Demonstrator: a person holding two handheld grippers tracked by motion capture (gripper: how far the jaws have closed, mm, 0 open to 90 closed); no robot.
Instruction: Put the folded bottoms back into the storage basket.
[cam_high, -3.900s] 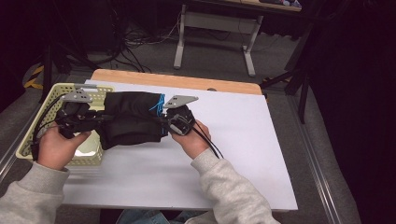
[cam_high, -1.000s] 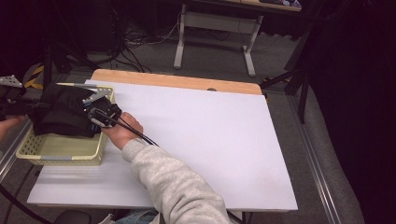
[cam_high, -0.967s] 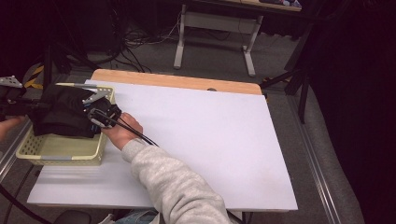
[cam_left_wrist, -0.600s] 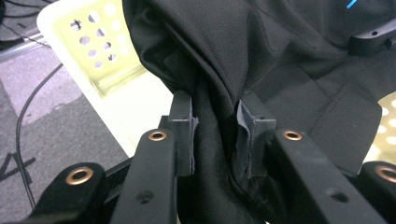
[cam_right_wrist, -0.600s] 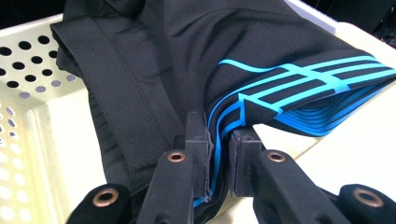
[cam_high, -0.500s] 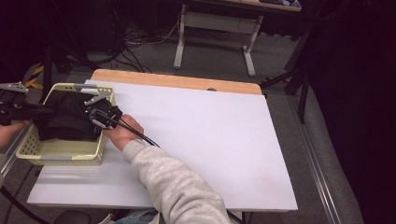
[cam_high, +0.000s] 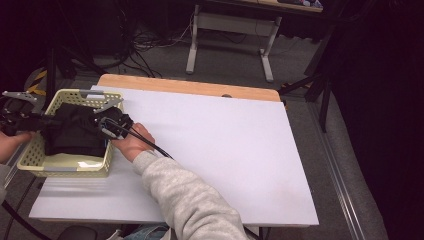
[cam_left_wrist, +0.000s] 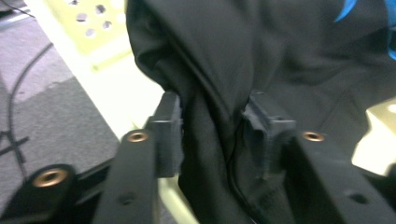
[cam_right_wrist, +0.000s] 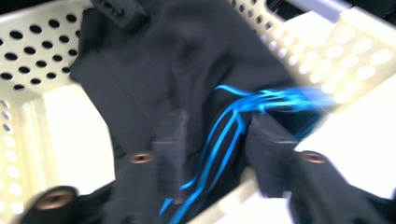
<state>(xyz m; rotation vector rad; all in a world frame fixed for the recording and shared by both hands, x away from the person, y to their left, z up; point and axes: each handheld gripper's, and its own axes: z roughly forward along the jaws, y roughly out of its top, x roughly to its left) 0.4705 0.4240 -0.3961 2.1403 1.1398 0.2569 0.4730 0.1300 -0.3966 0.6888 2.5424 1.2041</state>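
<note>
Black garment (cam_high: 75, 132) in yellow basket (cam_high: 67, 165); both hand-held grippers' jaws just opened, cloth loose btwn.

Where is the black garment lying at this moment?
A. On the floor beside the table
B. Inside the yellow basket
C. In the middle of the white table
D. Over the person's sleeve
B: in the high view the black garment sits within the perforated walls of the yellow basket at the table's left edge.

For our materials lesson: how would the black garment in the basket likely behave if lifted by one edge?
The black garment would probably droop and unfold, since it lies creased in the basket. It seems light and unlikely to slip, as folds bunch between the left claw.
</note>
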